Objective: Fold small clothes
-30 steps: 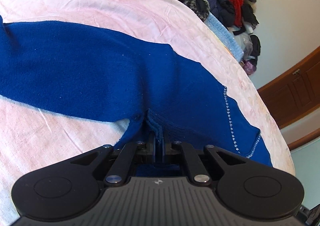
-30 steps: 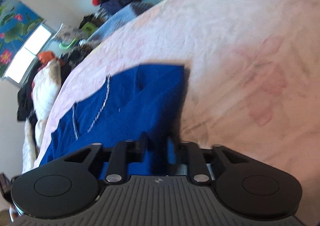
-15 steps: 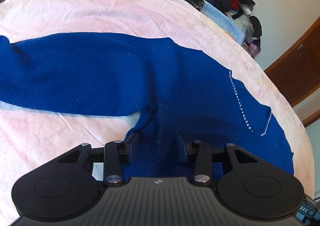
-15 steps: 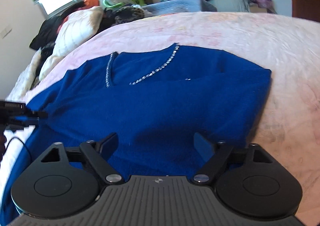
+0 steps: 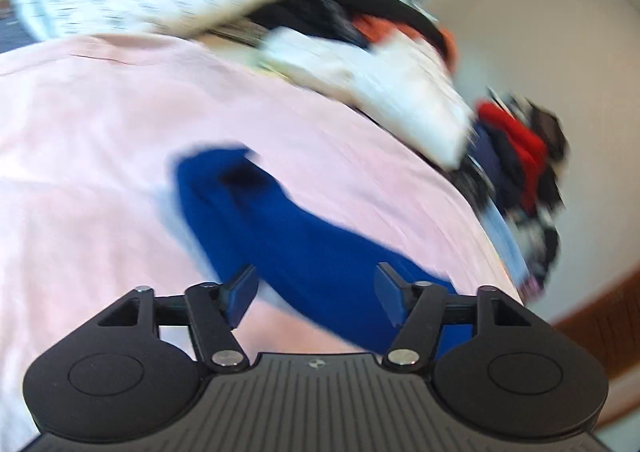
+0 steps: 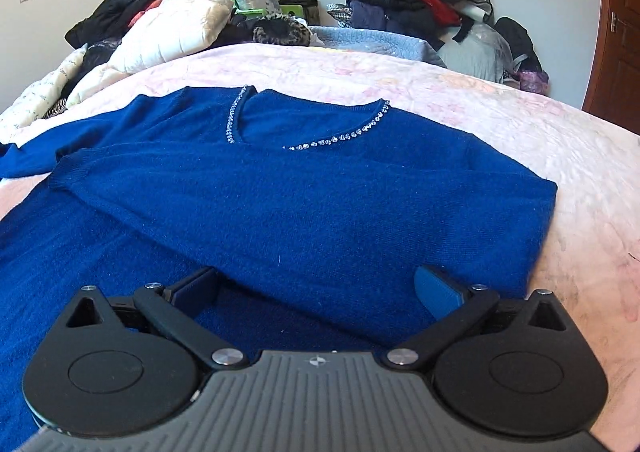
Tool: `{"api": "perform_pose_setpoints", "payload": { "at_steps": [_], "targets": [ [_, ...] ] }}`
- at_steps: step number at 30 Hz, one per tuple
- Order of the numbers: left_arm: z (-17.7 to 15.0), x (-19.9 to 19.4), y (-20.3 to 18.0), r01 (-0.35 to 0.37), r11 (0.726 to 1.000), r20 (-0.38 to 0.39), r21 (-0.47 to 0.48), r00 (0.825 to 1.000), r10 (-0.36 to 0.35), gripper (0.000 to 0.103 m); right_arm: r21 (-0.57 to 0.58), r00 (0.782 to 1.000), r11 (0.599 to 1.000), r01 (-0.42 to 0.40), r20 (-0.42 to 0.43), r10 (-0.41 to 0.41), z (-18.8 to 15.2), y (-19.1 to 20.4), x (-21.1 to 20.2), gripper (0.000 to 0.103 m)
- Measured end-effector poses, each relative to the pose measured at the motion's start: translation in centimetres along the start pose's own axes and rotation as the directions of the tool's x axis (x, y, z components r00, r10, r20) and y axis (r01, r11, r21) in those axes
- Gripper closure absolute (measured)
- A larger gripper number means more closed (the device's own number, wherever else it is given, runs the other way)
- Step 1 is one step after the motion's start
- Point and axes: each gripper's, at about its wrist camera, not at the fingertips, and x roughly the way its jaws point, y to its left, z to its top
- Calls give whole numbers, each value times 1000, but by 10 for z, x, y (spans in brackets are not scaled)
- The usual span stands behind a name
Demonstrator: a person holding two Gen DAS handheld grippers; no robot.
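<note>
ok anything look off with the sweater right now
Slightly. On the sweater, one sleeve is folded across the front, but the other sleeve lies stretched out on the pink sheet, unfolded. No damage visible.

A deep blue knitted sweater [image 6: 304, 207] lies flat on a pale pink bedspread [image 6: 520, 131], its front facing up. The V-shaped neckline [image 6: 280, 127] points toward the near side and is trimmed with a row of small clear rhinestones along both edges. One sleeve [image 6: 120, 187] is folded across the chest, its ribbed cuff lying toward the left side of the body in the right wrist view. The right edge of the garment forms a straight fold line. The other sleeve [image 5: 304, 248] stretches out as a long blue band across the bedspread in the blurred left wrist view, its cuff end farthest away.
</note>
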Motion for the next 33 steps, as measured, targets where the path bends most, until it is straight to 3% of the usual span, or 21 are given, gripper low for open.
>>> {"api": "perform_pose_setpoints", "payload": {
  "at_steps": [3,5,7,9,11,13,15,17,19,20,22,23,24,25,26,27,29,30,31,33],
  "targets": [
    [26,10,26,-74,988,-3,-137,997,74,36,-6,1000,1000,6,-1,-6,0,1,1,3],
    [31,23,36,-75,977,-34,-198,997,70,36,-3,1000,1000,4,1,-4,0,2,0,3],
    [28,36,37,-92,974,-54,-207,995,82,36,-1,1000,1000,2,2,-2,0,2,1,3],
    [24,50,30,-148,978,-53,-144,988,142,39,0,1000,1000,2,3,-2,0,2,1,3],
    [19,55,23,-221,971,-22,-91,975,220,89,3,1000,1000,0,4,0,0,2,1,3],
    [17,49,12,-233,972,34,-32,972,234,91,6,1000,1000,-1,5,1,0,2,1,3],
    [12,35,-17,-273,956,143,110,956,256,91,6,1000,1000,-2,5,2,0,2,1,3],
    [-3,19,-60,-298,904,290,307,934,210,91,9,1000,1000,-4,7,3,0,1,0,3],
    [-33,4,-111,-289,804,378,519,922,87,91,17,1000,1000,-9,10,9,0,0,0,3],
    [-52,-3,-134,-249,751,374,611,927,3,91,20,1000,1000,-11,12,11,0,0,0,3],
    [-92,-12,-174,-103,634,259,766,953,-158,88,28,1000,999,-16,16,16,0,-1,-1,3],
    [-116,-13,-194,15,555,131,832,966,-222,74,33,1000,999,-19,18,19,-1,-2,-1,3],
    [-136,-13,-209,131,493,1,860,966,-257,62,38,1000,999,-23,21,22,-1,-2,-1,4],
    [-158,-14,-220,233,433,-116,871,953,-280,31,44,999,999,-28,24,27,-1,-4,-1,4],
    [-178,-15,-228,278,377,-172,883,941,-291,9,51,999,998,-33,27,32,-1,-5,-2,4],
    [-196,-19,-231,263,338,-160,903,939,-303,7,61,999,997,-40,31,38,-1,-6,-2,4],
    [-219,-27,-229,217,296,-116,930,939,-324,7,77,998,996,-50,39,47,-2,-9,-3,4],
    [-223,-28,-226,228,298,-127,927,938,-323,7,82,998,995,-53,42,50,-2,-9,-4,4],
    [-222,-29,-220,242,324,-135,914,938,-320,7,85,998,995,-56,44,53,-2,-10,-4,4],
    [-212,-27,-206,264,417,-141,870,942,-304,7,94,997,994,-64,48,59,-2,-11,-4,4]
  ]
}}
